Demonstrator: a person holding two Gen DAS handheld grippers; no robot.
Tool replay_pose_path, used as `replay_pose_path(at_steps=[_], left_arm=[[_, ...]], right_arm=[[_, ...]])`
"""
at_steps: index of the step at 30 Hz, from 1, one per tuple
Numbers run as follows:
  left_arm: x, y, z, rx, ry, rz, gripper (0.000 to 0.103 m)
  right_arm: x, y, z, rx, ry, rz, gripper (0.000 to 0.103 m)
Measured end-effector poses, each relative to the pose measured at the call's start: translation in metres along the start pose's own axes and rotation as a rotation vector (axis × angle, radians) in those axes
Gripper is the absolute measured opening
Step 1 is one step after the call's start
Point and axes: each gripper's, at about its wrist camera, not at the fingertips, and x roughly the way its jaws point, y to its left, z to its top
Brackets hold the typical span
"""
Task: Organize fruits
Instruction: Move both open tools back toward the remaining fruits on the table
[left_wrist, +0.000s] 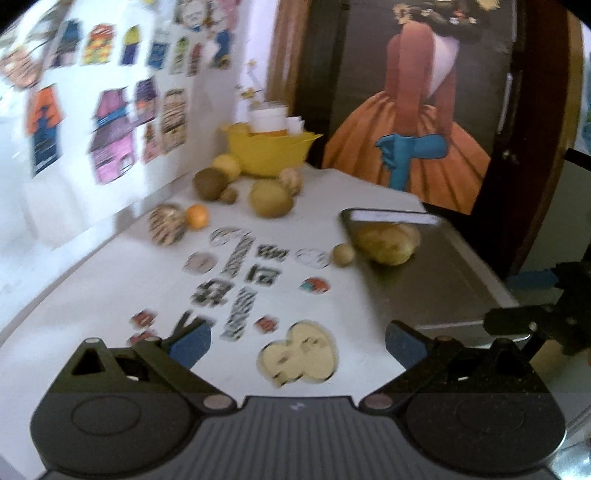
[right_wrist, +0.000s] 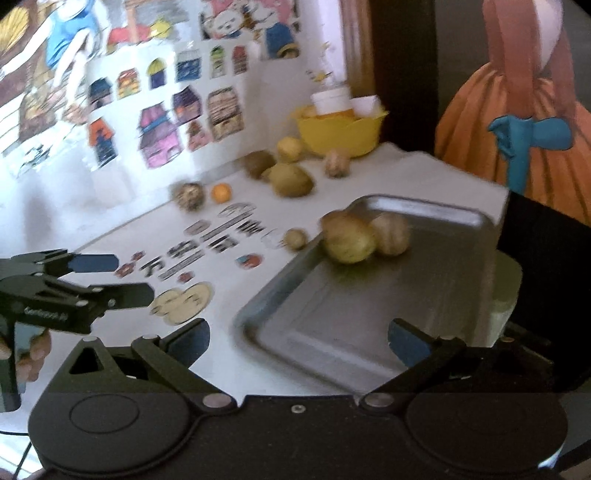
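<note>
A metal tray (right_wrist: 369, 317) lies on the white table with a yellow-green fruit (right_wrist: 349, 242) and a brownish fruit (right_wrist: 391, 234) at its far end. My right gripper (right_wrist: 299, 339) hangs open over the tray's near end, with nothing between its fingers. In the left wrist view the tray (left_wrist: 436, 288) is to the right, with a fruit (left_wrist: 388, 243) showing on it. My left gripper (left_wrist: 297, 343) is open and empty above the stickered tabletop; it also appears as the left gripper (right_wrist: 122, 277) in the right wrist view. A small round fruit (left_wrist: 343, 254) sits just left of the tray.
Farther back lie an orange (left_wrist: 197, 216), a striped ball (left_wrist: 166, 225), a large greenish fruit (left_wrist: 271, 197), a brown kiwi (left_wrist: 210, 183) and other fruits in front of a yellow bowl (left_wrist: 269, 151) holding cups. A sticker-covered wall runs along the left. A dark framed picture stands behind.
</note>
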Motion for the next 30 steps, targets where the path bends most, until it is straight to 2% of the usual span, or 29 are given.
replay_pose_path(at_steps=[13, 21, 30], left_arm=[[-0.032, 0.069, -0.027, -0.105, 0.033, 0.123, 0.102], [-0.035, 0.093, -0.027, -0.126, 0.039, 0.172, 0.102], [-0.024, 0.109, -0.009, -0.129, 0.038, 0.2, 0.102]], right_arm=[[0.028, 0.073, -0.011, -0.064, 0.097, 0.116, 0.102], [0.053, 0.098, 0.005, -0.159, 0.142, 0.154, 0.102], [0.084, 0.107, 0.037, -0.241, 0.162, 0.183, 0.102]])
